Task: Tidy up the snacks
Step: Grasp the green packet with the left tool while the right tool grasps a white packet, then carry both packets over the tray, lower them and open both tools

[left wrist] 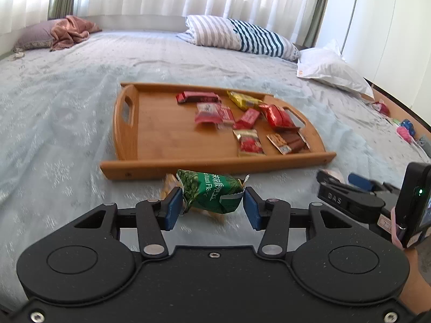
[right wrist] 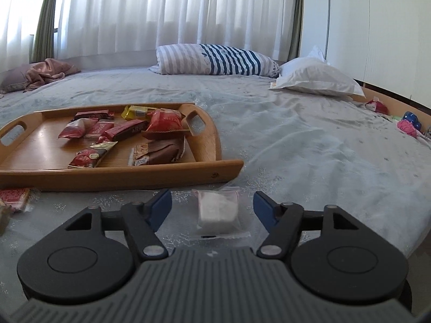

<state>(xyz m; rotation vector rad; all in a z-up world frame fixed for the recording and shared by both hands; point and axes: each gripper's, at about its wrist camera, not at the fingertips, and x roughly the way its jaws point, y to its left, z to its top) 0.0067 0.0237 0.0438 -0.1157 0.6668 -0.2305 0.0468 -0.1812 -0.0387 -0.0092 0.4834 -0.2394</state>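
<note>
A wooden tray (left wrist: 150, 145) lies on the bed and holds several red, gold and brown snack packs (left wrist: 215, 114); it also shows in the right wrist view (right wrist: 107, 173). My left gripper (left wrist: 211, 204) is shut on a green snack pack (left wrist: 212, 192) just in front of the tray's near rim, above an orange snack (left wrist: 168, 185). My right gripper (right wrist: 212, 210) is open around a clear pack with a white snack (right wrist: 218, 211) lying on the bed by the tray's near right corner. The right gripper also shows in the left wrist view (left wrist: 347, 185).
A red snack pack (right wrist: 13, 197) lies on the bed left of the right gripper. A striped pillow (left wrist: 242, 37) and a white pillow (left wrist: 328, 70) lie at the back right, a pink cloth (left wrist: 70, 31) at the back left. Small items (left wrist: 404, 129) sit by the bed's right edge.
</note>
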